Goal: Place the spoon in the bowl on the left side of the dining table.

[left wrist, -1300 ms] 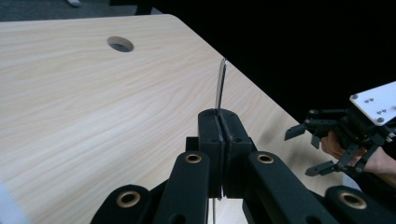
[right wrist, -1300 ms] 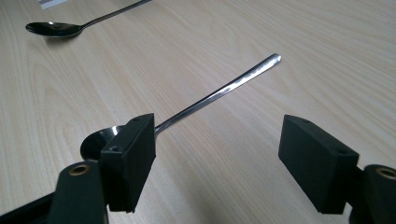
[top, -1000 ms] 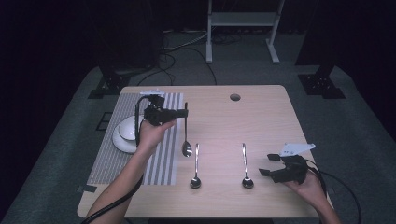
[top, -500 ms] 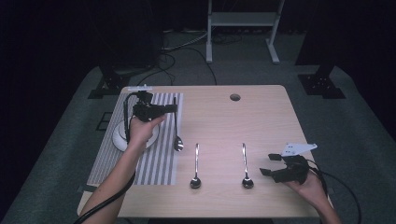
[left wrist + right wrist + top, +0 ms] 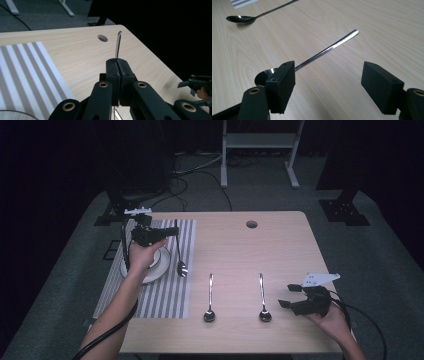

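My left gripper (image 5: 174, 231) is shut on the handle of a metal spoon (image 5: 180, 257), which hangs bowl-down over the striped placemat (image 5: 165, 295), just right of a white plate (image 5: 155, 270). In the left gripper view the jaws (image 5: 116, 62) are pressed together, with the spoon handle (image 5: 118, 45) sticking up out of them. My right gripper (image 5: 287, 295) rests open near the table's front right. Its jaws (image 5: 332, 85) stand wide apart in the right gripper view. A second spoon (image 5: 329, 48) lies on the wood just ahead of them, its bowl partly behind the left jaw.
Two spoons lie side by side on the wooden table, one in the middle (image 5: 210, 297) and one right of it (image 5: 262, 297). A round cable hole (image 5: 251, 224) is near the far edge. Cables trail from both grippers. Dark floor and stand legs surround the table.
My left gripper has carried the spoon leftward and a little up, from the placemat's right edge to beside the plate. The right gripper has stayed where it was.
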Demonstrator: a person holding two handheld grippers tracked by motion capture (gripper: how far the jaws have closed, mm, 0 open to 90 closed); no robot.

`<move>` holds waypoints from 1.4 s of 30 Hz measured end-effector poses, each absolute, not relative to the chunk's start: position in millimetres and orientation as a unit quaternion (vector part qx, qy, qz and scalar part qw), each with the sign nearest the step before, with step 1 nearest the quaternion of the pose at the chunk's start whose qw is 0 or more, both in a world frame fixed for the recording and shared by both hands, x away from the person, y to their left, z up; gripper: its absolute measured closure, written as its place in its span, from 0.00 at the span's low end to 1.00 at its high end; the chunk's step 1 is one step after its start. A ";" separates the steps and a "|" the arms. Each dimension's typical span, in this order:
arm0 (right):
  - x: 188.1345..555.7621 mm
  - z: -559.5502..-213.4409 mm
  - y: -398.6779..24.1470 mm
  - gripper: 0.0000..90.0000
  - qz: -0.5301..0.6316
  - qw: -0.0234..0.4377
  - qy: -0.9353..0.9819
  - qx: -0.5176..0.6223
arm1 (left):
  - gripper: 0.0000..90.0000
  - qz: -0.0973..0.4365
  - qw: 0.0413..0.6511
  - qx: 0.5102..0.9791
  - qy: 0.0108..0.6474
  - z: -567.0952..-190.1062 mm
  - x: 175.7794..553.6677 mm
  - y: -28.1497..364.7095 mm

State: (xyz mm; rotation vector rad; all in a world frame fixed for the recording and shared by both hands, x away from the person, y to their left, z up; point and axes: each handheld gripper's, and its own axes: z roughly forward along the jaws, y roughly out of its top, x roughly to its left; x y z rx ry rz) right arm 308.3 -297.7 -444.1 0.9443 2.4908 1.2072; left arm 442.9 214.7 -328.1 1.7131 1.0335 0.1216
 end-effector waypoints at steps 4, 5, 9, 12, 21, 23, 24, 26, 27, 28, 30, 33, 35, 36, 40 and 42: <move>308.3 -443.8 -299.0 0.29 0.411 0.110 0.846 0.321 | 0.99 0.056 0.541 0.713 0.443 -326.8 444.3 222.9; 308.1 -443.7 -299.2 0.29 0.412 0.109 0.845 0.323 | 0.99 0.058 0.541 0.712 0.444 -326.5 444.8 225.2; 308.0 -443.8 -299.5 0.29 0.412 0.109 0.845 0.322 | 0.99 0.063 0.539 0.708 0.451 -325.6 446.3 231.8; 308.1 -443.6 -299.8 0.29 0.412 0.110 0.845 0.322 | 0.99 0.067 0.540 0.703 0.457 -324.1 447.0 237.8; 308.6 -442.7 -299.1 0.29 0.413 0.110 0.845 0.322 | 0.99 0.085 0.542 0.688 0.475 -320.1 448.6 256.5; 308.6 -442.3 -299.7 0.29 0.414 0.111 0.844 0.322 | 0.99 0.089 0.540 0.686 0.480 -321.2 449.0 261.7; 308.6 -442.2 -300.1 0.29 0.414 0.111 0.844 0.322 | 0.99 0.090 0.540 0.684 0.482 -321.7 449.2 263.7; 308.4 -442.1 -300.8 0.29 0.415 0.111 0.843 0.324 | 0.99 0.091 0.542 0.678 0.488 -322.5 449.3 267.7; 308.3 -442.2 -301.0 0.29 0.415 0.111 0.843 0.324 | 0.99 0.093 0.541 0.677 0.490 -322.9 449.7 269.7; 308.3 -442.2 -301.0 0.29 0.415 0.111 0.843 0.324 | 0.99 0.093 0.541 0.677 0.490 -322.9 449.7 269.7; 308.2 -442.7 -300.9 0.29 0.414 0.111 0.844 0.324 | 0.99 0.095 0.543 0.672 0.495 -323.3 449.9 274.0; 308.5 -442.8 -301.3 0.29 0.414 0.111 0.844 0.324 | 0.99 0.099 0.545 0.665 0.501 -322.7 449.4 279.9; 308.7 -442.4 -301.2 0.29 0.415 0.111 0.843 0.324 | 0.99 0.102 0.547 0.661 0.503 -321.4 448.6 284.8; 308.7 -442.4 -301.2 0.29 0.415 0.111 0.843 0.324 | 0.99 0.102 0.547 0.661 0.503 -321.4 448.6 284.8; 308.6 -441.6 -300.1 0.29 0.415 0.111 0.843 0.323 | 0.99 0.109 0.551 0.650 0.512 -319.4 447.6 292.7; 308.6 -441.7 -300.4 0.29 0.415 0.111 0.843 0.323 | 0.99 0.114 0.555 0.644 0.515 -319.1 447.1 296.4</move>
